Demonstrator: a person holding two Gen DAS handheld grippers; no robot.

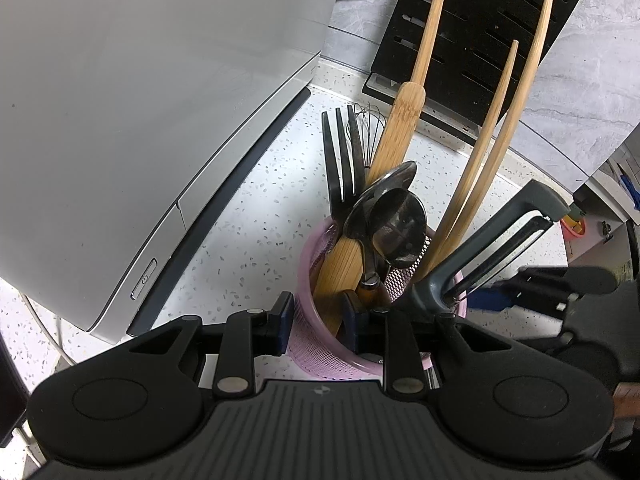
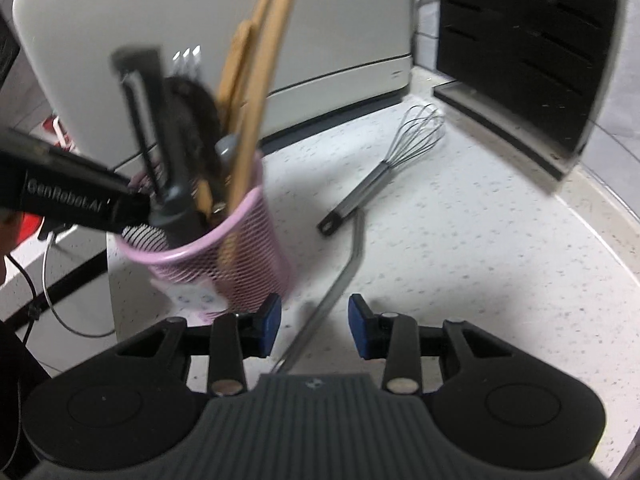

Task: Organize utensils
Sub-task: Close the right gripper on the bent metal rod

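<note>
The left hand-held gripper (image 1: pixel 316 320) pinches the rim of the pink mesh cup (image 2: pixel 240 248), one finger inside and one outside. The right hand-held gripper (image 2: pixel 314 326) is spread and empty near the cup's base, over a thin metal handle (image 2: pixel 340 272) lying on the bench (image 2: pixel 460 260). The whisk (image 2: pixel 384 168) lies beyond the cup. The cup looks top-heavy with tall bamboo tools (image 1: pixel 480 152); a slipped rim grip could tip it.
</note>
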